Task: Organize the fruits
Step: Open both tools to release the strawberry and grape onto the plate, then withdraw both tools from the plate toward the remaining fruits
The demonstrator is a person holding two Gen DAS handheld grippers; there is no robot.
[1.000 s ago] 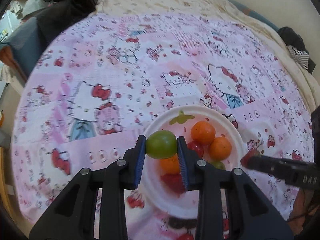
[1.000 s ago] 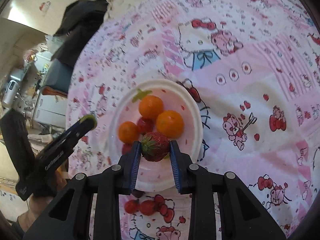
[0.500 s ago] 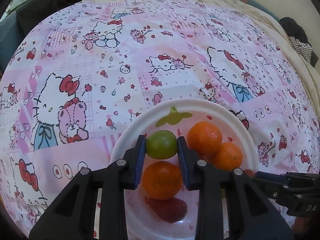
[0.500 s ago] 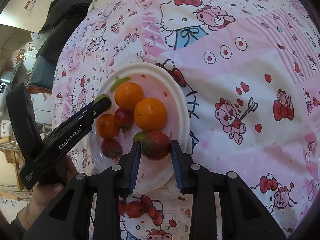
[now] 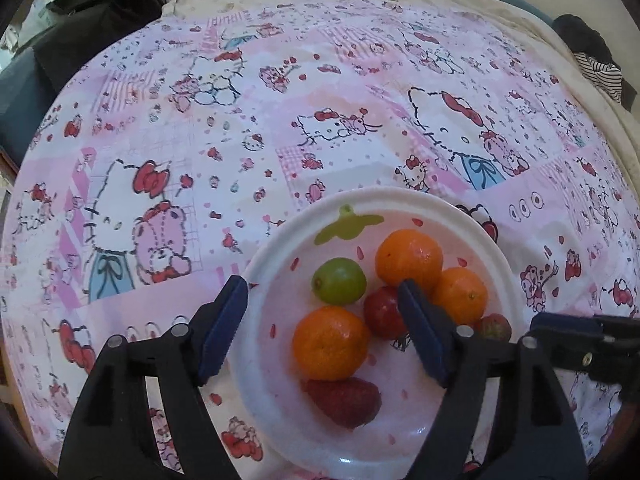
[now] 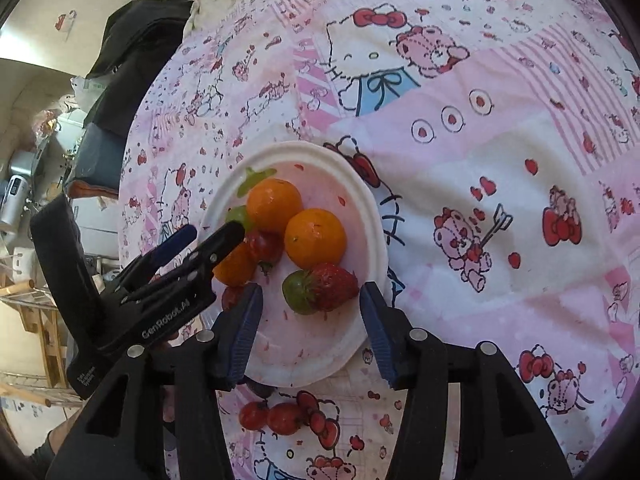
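Both grippers' fingers are spread and hold nothing: the left gripper [image 5: 322,328] over the green lime [image 5: 339,281], the right gripper [image 6: 311,330] around the strawberry [image 6: 320,288]. All fruits seen lie on the white plate [image 5: 432,204]; organizing looks nearly done.

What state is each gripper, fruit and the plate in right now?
Left gripper: open, empty, over the plate.
Right gripper: open, empty, straddling the strawberry.
Lime: released, lying on the plate.
Strawberry: released, on its side on the plate.
Oranges: three, on the plate.
Plate: flat on the cloth, holding fruit.
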